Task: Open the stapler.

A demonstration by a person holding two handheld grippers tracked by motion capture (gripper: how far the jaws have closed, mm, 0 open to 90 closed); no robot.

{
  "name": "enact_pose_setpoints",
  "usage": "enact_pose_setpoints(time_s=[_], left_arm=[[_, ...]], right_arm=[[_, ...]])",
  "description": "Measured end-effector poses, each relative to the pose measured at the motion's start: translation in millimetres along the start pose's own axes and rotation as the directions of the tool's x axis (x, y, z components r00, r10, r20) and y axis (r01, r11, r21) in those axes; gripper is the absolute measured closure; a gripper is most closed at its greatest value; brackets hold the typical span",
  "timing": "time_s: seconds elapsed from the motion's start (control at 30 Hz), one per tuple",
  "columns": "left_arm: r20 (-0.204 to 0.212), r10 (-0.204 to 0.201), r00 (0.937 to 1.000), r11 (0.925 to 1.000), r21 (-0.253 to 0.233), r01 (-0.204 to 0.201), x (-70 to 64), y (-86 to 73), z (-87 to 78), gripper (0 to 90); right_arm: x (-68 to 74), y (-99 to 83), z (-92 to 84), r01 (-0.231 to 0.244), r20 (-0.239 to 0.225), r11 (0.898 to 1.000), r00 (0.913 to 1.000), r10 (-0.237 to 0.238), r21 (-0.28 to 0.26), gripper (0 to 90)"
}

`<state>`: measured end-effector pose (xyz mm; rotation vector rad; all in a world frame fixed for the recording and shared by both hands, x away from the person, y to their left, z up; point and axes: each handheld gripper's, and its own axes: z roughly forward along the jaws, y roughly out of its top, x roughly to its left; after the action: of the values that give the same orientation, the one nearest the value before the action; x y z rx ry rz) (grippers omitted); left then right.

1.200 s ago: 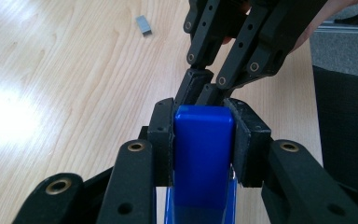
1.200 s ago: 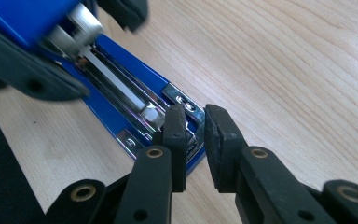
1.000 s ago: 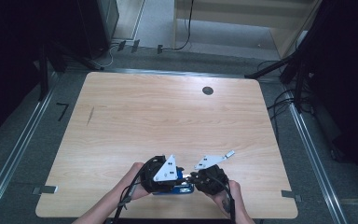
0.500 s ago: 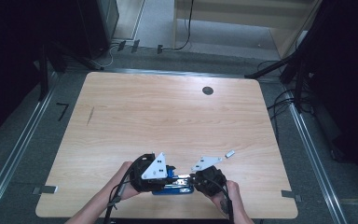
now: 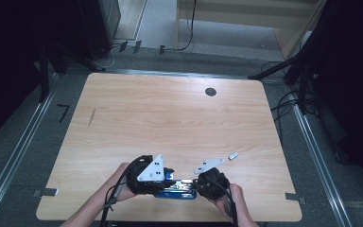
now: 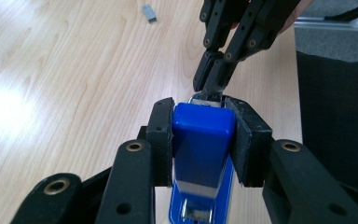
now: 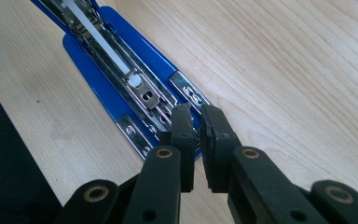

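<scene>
A blue stapler (image 5: 177, 189) lies opened near the table's front edge. My left gripper (image 5: 166, 178) is shut on its blue top arm (image 6: 200, 140), one pad against each side. In the right gripper view the blue base (image 7: 98, 70) and the bare metal magazine (image 7: 121, 65) run away from me. My right gripper (image 7: 196, 126) has its pads nearly together, pinching the front end of that magazine. The left gripper view shows the right gripper (image 6: 212, 84) coming down from above onto the shiny metal tip. The two grippers face each other in the high view, the right gripper (image 5: 197, 182) at the stapler's right end.
A small strip of staples (image 5: 233, 155) lies on the wood to the right, behind the right hand, also seen as the staples (image 6: 149, 12). A black round cable hole (image 5: 211, 91) sits at the far side. The table's front edge (image 5: 170, 220) is just below the hands.
My left gripper has shifted a little to the left with the stapler's top arm, showing more of the stapler between the two grippers. The right hand has stayed put.
</scene>
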<state>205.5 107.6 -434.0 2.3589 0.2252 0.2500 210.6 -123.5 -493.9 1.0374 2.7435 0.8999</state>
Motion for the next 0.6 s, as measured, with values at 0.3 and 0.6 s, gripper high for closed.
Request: enact_pose_setpoints(time_s=[0.3,0.6], left_arm=[[0.023,-0.018,0.9996,0.9997,-0.016,0.018,4.4,-8.5,-7.7,65.9],[0.032,-0.028,0.9991,0.9993,-0.025,0.029,5.2,-13.9,-12.9,66.0]], right_arm=[[5.4,-1.7,-2.4,0.038,0.019,0.999,0.9991,-0.037,-0.026,85.2],[6.9,0.0,-5.7,0.044,0.02,0.998,0.9989,-0.043,-0.039,85.0]])
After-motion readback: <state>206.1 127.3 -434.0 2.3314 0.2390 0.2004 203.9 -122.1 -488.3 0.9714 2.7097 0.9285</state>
